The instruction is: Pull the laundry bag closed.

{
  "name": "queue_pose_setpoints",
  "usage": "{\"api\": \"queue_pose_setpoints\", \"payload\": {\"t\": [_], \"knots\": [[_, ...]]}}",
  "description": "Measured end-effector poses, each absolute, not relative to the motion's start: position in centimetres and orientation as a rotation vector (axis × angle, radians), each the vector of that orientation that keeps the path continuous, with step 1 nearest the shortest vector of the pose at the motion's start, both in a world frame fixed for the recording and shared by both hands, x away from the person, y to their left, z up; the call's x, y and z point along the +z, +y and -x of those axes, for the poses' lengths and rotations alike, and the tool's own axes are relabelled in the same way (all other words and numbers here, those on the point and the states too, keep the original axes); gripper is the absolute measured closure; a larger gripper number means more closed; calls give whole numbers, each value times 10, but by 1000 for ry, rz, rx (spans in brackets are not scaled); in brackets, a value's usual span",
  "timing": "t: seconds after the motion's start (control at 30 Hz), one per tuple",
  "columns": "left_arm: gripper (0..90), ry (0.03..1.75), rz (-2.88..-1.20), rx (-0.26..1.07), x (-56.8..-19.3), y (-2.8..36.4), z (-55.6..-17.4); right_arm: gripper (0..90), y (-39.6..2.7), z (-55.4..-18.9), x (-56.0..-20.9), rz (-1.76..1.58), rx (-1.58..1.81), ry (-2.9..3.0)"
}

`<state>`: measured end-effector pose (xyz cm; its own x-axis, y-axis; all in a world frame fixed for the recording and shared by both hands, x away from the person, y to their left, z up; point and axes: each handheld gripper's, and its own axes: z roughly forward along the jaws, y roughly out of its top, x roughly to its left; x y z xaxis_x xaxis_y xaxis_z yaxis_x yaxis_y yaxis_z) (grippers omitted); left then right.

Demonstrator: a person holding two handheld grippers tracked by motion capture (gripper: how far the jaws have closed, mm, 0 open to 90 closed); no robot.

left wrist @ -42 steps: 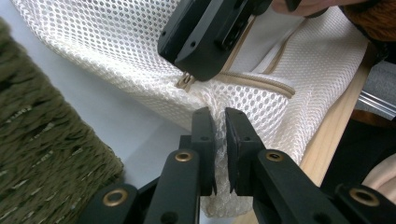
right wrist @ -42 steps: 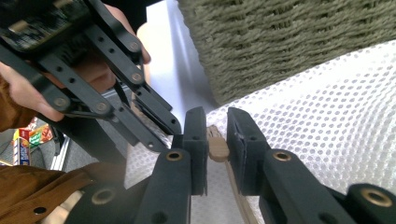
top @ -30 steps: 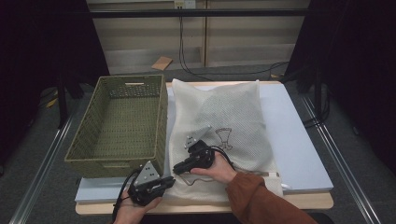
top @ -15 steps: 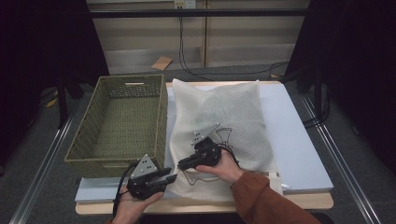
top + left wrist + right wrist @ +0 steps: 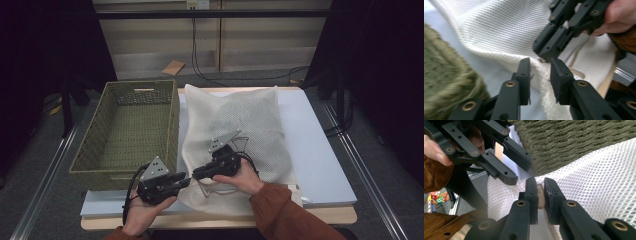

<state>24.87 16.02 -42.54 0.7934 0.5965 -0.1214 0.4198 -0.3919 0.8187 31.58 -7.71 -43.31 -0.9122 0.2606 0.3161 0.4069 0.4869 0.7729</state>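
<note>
A white mesh bag point(image 5: 240, 125) with a grey bundle inside lies on the table beside a green woven basket point(image 5: 172, 130). My right gripper point(image 5: 197, 175) reaches the bag's near left corner. Its jaws point(image 5: 540, 190) are shut on a beige tab point(image 5: 540, 195) at the bag's edge. My left gripper point(image 5: 184, 177) meets it tip to tip from the left. Its jaws point(image 5: 539, 75) opened and have just been closing a little; the bag's white hem point(image 5: 541, 82) lies in the gap and the pads do not press it.
The basket's wall point(image 5: 444, 75) is close to the left of both grippers. A pale blue sheet point(image 5: 310, 150) covers the tabletop under the bag. A beige cord point(image 5: 205, 187) loops out at the bag's near edge. The table's front edge point(image 5: 220, 220) is just below the hands.
Both hands have lifted slightly with the bag's corner. The left gripper has moved up and right to meet the right gripper's tips, and its jaws have parted.
</note>
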Motion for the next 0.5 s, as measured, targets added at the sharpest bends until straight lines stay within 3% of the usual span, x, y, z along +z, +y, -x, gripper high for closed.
{"api": "queue_pose_setpoints", "payload": {"t": [0.33,0.5], "knots": [[685,749,-2077,215,-436,149,-252,826,-78,-314,-428,569,-1431,-2564],[805,736,-2076,212,-434,145,-254,826,-82,-314,-426,574,-1442,-2562]]}}
